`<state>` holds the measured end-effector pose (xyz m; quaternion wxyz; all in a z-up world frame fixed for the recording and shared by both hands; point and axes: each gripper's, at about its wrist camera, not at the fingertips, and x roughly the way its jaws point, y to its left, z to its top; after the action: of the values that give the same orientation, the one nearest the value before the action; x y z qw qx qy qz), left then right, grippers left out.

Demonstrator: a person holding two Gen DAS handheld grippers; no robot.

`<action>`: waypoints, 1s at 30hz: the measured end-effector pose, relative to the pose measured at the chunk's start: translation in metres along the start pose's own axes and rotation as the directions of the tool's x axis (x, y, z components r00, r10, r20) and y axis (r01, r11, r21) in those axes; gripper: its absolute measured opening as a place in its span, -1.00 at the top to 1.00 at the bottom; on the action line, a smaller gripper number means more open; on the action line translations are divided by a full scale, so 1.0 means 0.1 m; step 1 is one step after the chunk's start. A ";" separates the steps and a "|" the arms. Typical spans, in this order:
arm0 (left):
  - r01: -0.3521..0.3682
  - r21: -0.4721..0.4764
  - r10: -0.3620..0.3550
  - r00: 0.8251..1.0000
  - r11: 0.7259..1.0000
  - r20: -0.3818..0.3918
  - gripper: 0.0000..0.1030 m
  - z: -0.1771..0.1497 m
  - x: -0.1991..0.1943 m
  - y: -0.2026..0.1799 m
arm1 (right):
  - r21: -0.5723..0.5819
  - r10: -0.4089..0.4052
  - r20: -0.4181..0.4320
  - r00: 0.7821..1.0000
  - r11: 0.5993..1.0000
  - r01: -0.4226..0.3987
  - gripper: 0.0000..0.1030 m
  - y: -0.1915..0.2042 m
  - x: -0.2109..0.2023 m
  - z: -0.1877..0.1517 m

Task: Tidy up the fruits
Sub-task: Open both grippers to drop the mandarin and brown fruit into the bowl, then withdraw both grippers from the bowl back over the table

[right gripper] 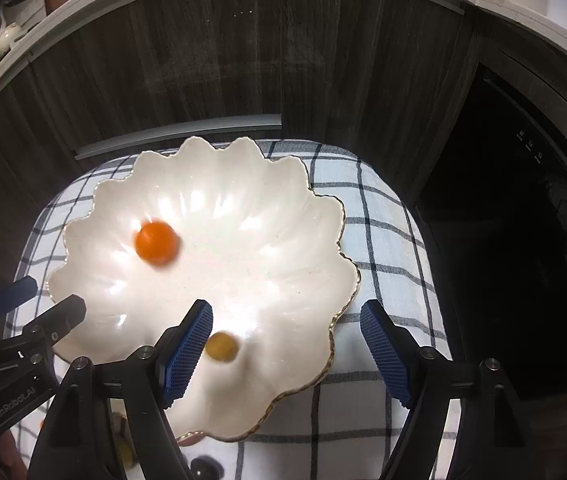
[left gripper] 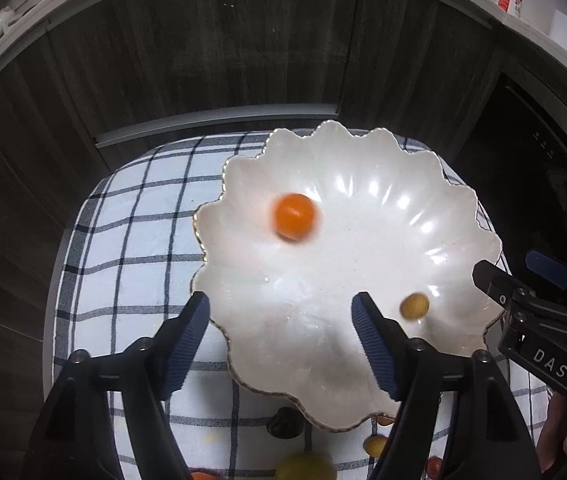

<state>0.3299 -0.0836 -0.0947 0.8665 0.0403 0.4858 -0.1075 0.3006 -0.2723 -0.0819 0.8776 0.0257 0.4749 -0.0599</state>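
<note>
A white scalloped bowl (left gripper: 363,184) with a gold rim sits on a checked cloth (left gripper: 135,216). Inside it lie a blurred orange fruit (left gripper: 294,216) and a small tan fruit (left gripper: 414,306). My left gripper (left gripper: 281,344) is open and empty above the bowl's near left rim. My right gripper (right gripper: 287,344) is open and empty above the bowl's (right gripper: 283,200) near right rim, with the tan fruit (right gripper: 222,346) by its left finger and the orange fruit (right gripper: 156,243) farther back. The right gripper also shows in the left wrist view (left gripper: 523,280).
Loose fruits lie on the cloth in front of the bowl: a dark one (left gripper: 285,422), a yellow-green one (left gripper: 303,467) and small tan and red ones (left gripper: 375,445). Dark wood cabinet fronts (left gripper: 223,60) stand behind. A black oven (right gripper: 523,220) is at the right.
</note>
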 end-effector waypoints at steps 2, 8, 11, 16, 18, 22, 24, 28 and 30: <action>0.001 -0.004 -0.001 1.000 1.000 0.010 -0.49 -0.01 -0.05 0.02 | -0.001 0.000 0.007 1.000 1.000 0.000 -0.50 0.01 -0.04 0.00; -0.011 -0.014 0.012 0.999 1.000 0.030 -0.58 -0.03 -0.19 0.07 | 0.002 0.000 0.018 1.000 1.000 0.000 -0.50 0.04 -0.15 -0.01; -0.013 -0.017 0.014 0.999 1.000 0.038 -0.59 -0.04 -0.26 0.08 | 0.001 -0.001 0.026 1.000 1.000 0.000 -0.50 0.05 -0.21 -0.02; -0.015 -0.016 0.016 0.999 1.000 0.050 -0.59 -0.06 -0.37 0.09 | 0.001 -0.001 0.036 0.999 1.000 0.001 -0.50 0.07 -0.34 -0.04; -0.016 -0.017 0.017 0.998 1.000 0.056 -0.59 -0.07 -0.43 0.09 | 0.004 0.000 0.041 0.999 1.000 -0.001 -0.50 0.06 -0.37 -0.05; -0.019 -0.015 0.020 0.998 1.000 0.066 -0.59 -0.09 -0.51 0.09 | 0.009 0.001 0.047 0.999 1.000 -0.002 -0.50 0.05 -0.45 -0.07; -0.023 -0.014 0.024 0.997 1.000 0.072 -0.59 -0.09 -0.56 0.10 | 0.012 0.004 0.049 0.999 1.000 -0.005 -0.50 0.05 -0.49 -0.08; -0.023 -0.016 0.025 0.996 1.000 0.081 -0.59 -0.12 -0.64 0.10 | 0.015 0.013 0.051 0.999 1.000 -0.014 -0.50 0.05 -0.55 -0.11; -0.026 -0.016 0.028 0.996 1.000 0.084 -0.59 -0.14 -0.67 0.11 | 0.017 0.015 0.052 0.999 1.000 -0.016 -0.50 0.06 -0.58 -0.12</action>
<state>0.2871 -0.0609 -0.0451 0.8879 0.0357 0.4490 -0.0938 0.2602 -0.2605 -0.0400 0.8898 0.0353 0.4513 -0.0576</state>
